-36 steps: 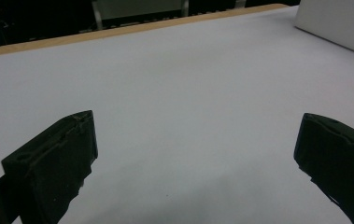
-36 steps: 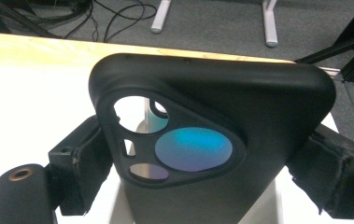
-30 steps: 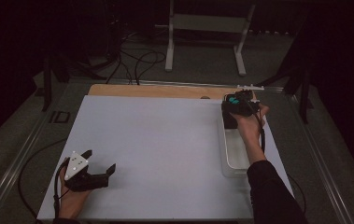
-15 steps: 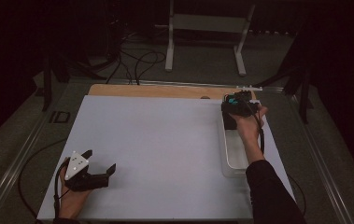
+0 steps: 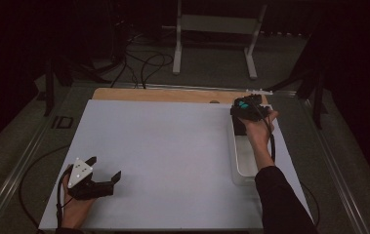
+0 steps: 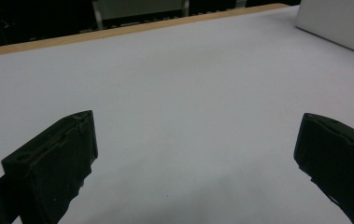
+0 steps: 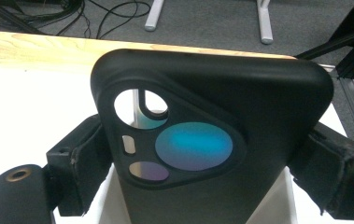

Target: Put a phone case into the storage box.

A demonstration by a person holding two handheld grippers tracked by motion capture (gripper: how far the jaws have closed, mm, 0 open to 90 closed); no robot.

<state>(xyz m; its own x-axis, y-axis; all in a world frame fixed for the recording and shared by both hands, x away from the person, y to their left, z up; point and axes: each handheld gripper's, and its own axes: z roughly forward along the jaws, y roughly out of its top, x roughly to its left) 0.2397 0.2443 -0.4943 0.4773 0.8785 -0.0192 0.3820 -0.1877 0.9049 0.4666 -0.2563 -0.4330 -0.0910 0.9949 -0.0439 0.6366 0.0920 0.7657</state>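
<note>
Right tongs [image 7: 202, 168] clamping black phone case [image 7: 212, 140], left tongs [image 6: 198, 163] wide apart

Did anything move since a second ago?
Hardly anything. The right gripper still clamps the black phone case over the far end of the white tray, in the same spot. The left gripper still rests open on the white mat.

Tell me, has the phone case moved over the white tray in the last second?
No. The phone case sits over the same far end of the white tray.
</note>
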